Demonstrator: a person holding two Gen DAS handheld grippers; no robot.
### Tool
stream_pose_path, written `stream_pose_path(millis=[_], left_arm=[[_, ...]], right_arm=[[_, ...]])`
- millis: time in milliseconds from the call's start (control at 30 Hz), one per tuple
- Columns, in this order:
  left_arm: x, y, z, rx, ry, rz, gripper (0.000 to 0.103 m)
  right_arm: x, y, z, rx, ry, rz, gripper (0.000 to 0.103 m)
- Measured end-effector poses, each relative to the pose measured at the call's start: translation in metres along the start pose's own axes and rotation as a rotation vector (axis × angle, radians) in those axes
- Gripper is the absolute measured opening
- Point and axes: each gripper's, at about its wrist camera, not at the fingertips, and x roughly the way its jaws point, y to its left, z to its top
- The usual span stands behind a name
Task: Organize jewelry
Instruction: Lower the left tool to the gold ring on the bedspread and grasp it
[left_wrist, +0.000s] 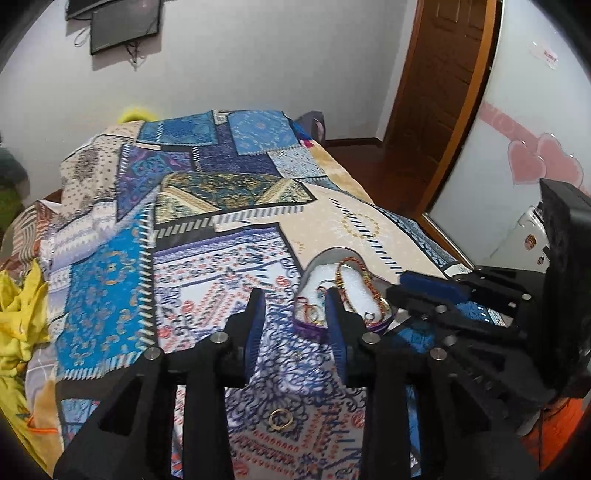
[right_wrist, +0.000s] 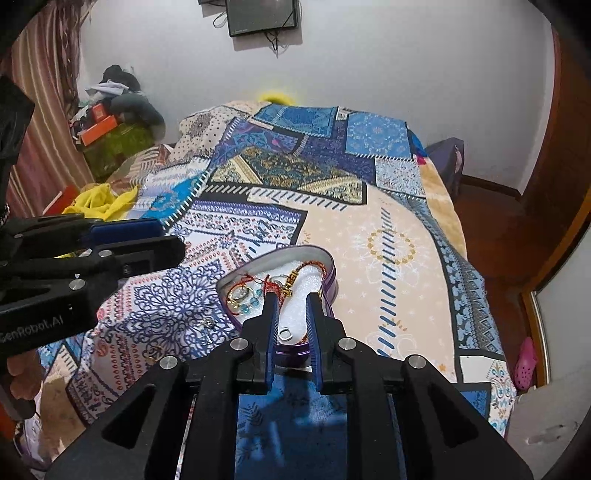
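Patchwork bedspread (right_wrist: 388, 236) holds heart-shaped tin (right_wrist: 330, 275); gold ring (left_wrist: 280, 419) lies beside it.

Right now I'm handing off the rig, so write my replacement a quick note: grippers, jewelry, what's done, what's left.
Left gripper: open, empty, above the patterned bedspread.
Right gripper: slightly parted, holding nothing, over the purple heart-shaped tin.
Done: red-and-gold bracelets and small rings already lie in the tin.
Left: a gold ring still lies loose on the bedspread near the left gripper; a few small pieces beside the tin are too small to identify.
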Motion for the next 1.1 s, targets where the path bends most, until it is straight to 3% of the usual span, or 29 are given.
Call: stream_pose_path(millis=[267, 733, 1100], left_arm=[[-0.020, 0.015, -0.021, -0.025, 0.011, 0.034, 0.040], [0.001, 0.018, -0.087, -0.057, 0.155, -0.012, 0.040], [0.019, -0.003, -0.099, 0.020, 0.176, 0.015, 0.037]], right_arm=[[-0.023, 0.016, -0.001, -0.022, -0.048, -0.016, 0.030], [-0.021, 0.034, -0.025, -0.046, -0.012, 0.021, 0.030], [-0.017, 0.035, -0.039, -0.031, 0.001, 0.034, 0.030]])
